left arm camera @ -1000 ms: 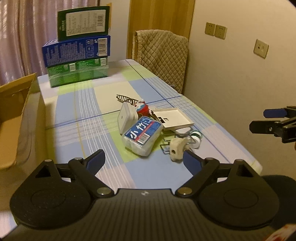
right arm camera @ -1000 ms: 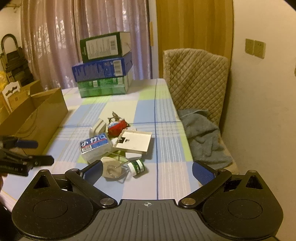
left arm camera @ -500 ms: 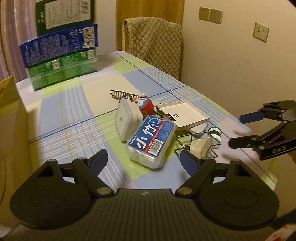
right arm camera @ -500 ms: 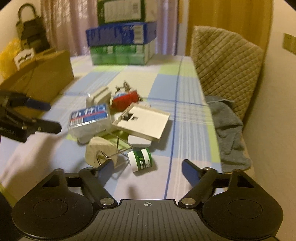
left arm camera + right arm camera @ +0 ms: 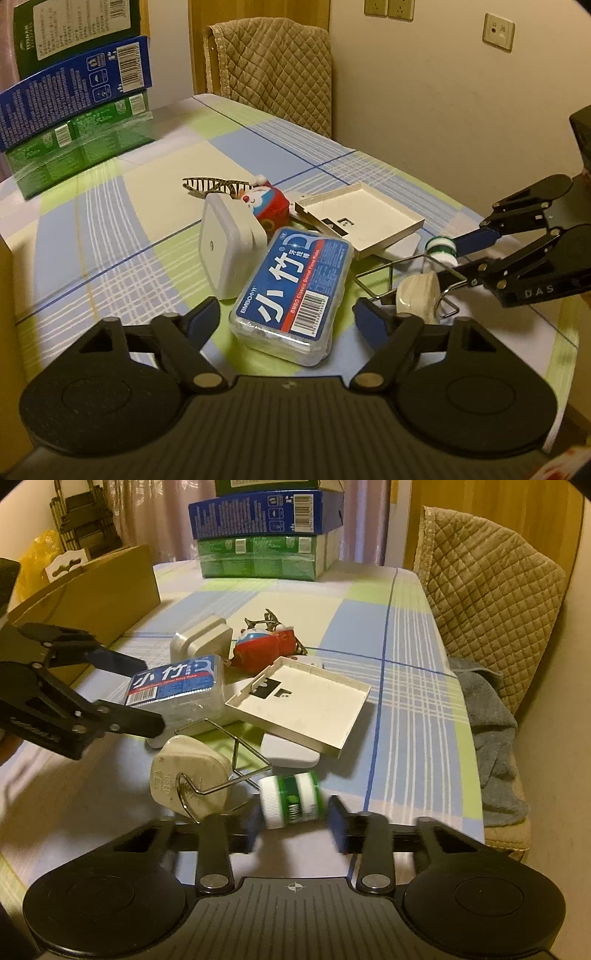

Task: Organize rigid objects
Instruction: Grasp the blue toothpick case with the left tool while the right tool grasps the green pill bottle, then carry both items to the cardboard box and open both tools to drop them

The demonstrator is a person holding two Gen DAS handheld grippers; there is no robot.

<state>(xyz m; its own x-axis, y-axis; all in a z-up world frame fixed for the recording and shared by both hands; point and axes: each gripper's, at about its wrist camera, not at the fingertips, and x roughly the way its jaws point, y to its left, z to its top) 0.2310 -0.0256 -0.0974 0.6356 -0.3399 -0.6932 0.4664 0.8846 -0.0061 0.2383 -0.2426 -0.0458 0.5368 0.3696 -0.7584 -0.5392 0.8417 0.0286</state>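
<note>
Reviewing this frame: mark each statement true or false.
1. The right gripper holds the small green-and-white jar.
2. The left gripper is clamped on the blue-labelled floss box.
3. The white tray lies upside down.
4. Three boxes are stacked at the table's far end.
1. True: the right gripper is shut on the green-and-white jar.
2. False: the left gripper has just been closing, but its jaws stand either side of the floss box without pressing it.
3. False: the white tray lies hollow side up, tilted.
4. True: the stacked boxes are green, blue and dark green.

Black linkage grippers, blue-padded fingers (image 5: 207, 317), silver pivot screws, round ribbed housings, white "DAS" lettering
</note>
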